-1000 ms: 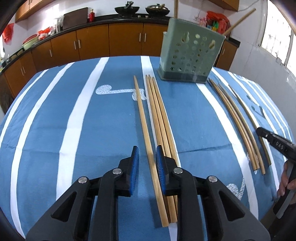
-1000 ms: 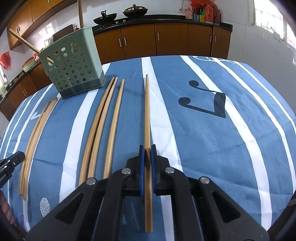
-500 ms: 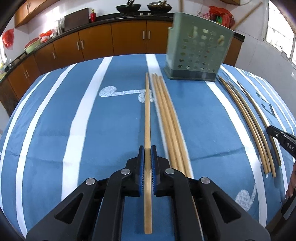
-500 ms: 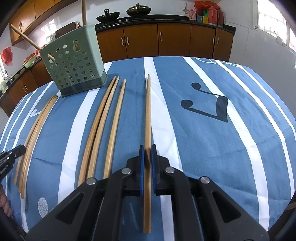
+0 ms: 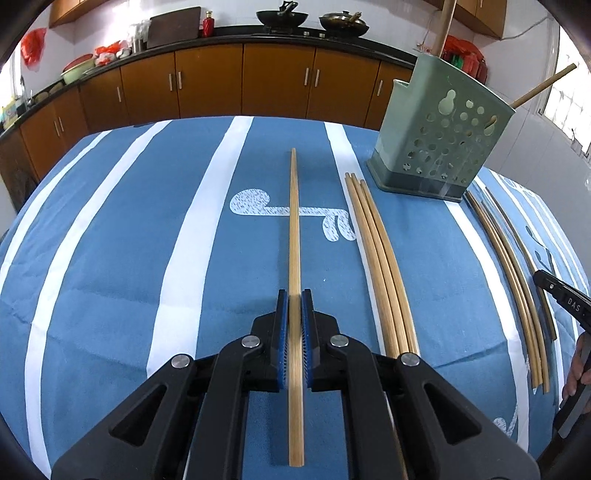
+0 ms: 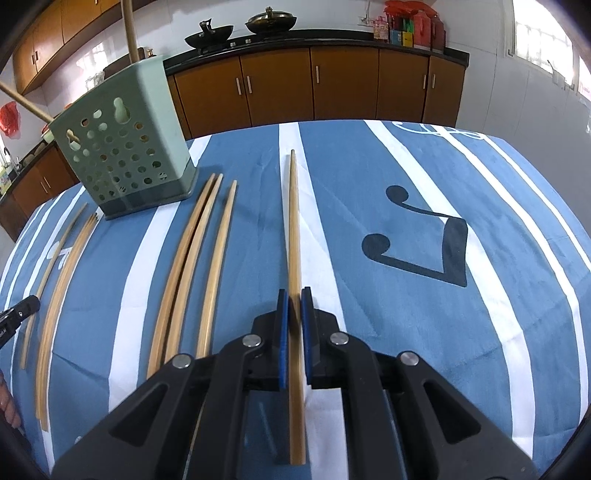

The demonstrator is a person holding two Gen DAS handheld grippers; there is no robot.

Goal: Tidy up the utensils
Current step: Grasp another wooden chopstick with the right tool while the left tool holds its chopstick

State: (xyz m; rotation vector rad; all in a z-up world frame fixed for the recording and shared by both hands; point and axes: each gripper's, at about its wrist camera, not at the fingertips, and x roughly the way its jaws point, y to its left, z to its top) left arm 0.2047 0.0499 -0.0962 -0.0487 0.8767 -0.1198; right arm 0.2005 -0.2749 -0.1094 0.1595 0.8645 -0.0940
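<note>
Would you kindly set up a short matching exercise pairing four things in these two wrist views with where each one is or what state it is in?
Things:
1. left gripper
2. green perforated holder
3. three loose chopsticks
4. two woks

Places or states:
A. standing on the blue striped tablecloth, sticks poking out of its top
B. on the counter at the back
C. shut on a single chopstick
D. lying side by side on the cloth

Pairs: 1-C, 2-A, 3-D, 4-B

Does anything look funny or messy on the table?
Yes: one chopstick in the green holder leans far out over the rim instead of standing up. Bundles of loose chopsticks lie on the blue tablecloth beside it. Nothing looks spilled or broken.
</note>
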